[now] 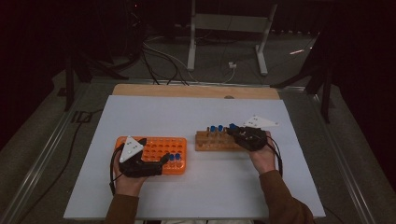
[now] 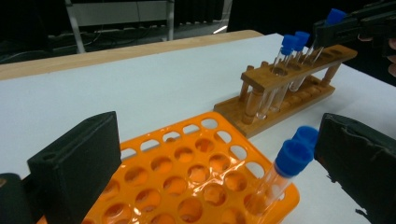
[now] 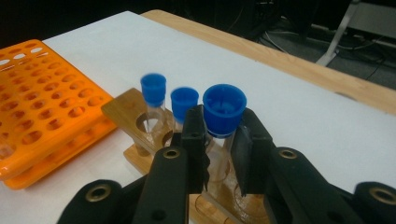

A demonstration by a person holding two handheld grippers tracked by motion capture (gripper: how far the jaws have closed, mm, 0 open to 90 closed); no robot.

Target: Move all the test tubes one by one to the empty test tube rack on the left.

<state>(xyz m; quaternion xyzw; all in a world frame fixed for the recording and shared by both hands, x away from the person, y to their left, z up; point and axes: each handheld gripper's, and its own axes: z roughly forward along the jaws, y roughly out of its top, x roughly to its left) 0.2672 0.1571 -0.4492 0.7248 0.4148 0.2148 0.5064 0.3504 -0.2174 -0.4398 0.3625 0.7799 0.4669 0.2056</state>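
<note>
Dim room. White-covered worktop (image 1: 196,196) with wooden far edge. Grey floor (image 1: 289,60) strewn with cables (image 1: 159,60); white metal frame (image 1: 229,28) seen beyond.

No readable text, label, brand or number is showing on any thing in these pictures.

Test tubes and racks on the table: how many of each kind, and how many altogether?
Blue-capped test tubes: 5 (three at the wooden rack, one of them held in the right claw; two in the orange rack)
Racks: 2
Total: 7
</note>
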